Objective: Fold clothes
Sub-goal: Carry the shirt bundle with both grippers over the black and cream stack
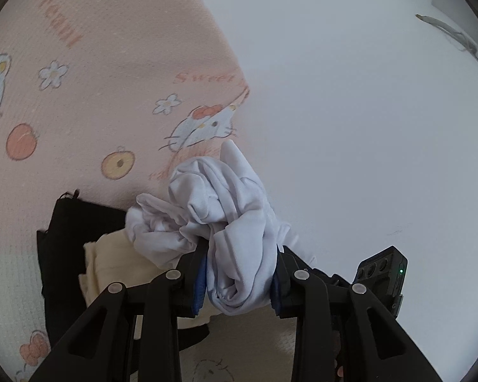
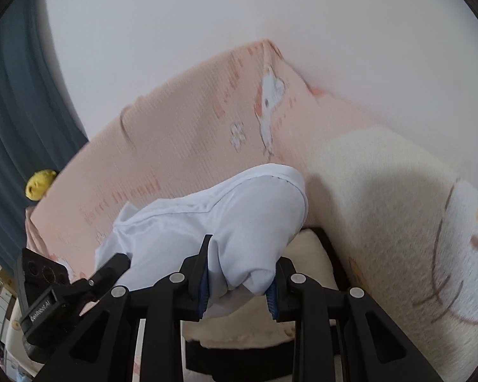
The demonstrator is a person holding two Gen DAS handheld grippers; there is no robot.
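Observation:
A white garment (image 1: 220,210) is bunched between the blue pads of my left gripper (image 1: 239,283), which is shut on it. The same white garment (image 2: 226,222) also runs through my right gripper (image 2: 237,286), shut on a thick fold of it. In the right wrist view the other gripper's black body (image 2: 57,289) shows at lower left, close beside mine. Below the white cloth lie a cream garment (image 1: 111,264) and a black garment (image 1: 67,222), stacked on the pink cartoon-print sheet (image 1: 95,95).
A cream cartoon pillow (image 2: 398,222) lies to the right against the white wall (image 2: 239,16). The pink sheet (image 2: 181,146) covers the bed behind. A teal curtain (image 2: 12,111) and a yellow plush toy (image 2: 39,183) are at far left.

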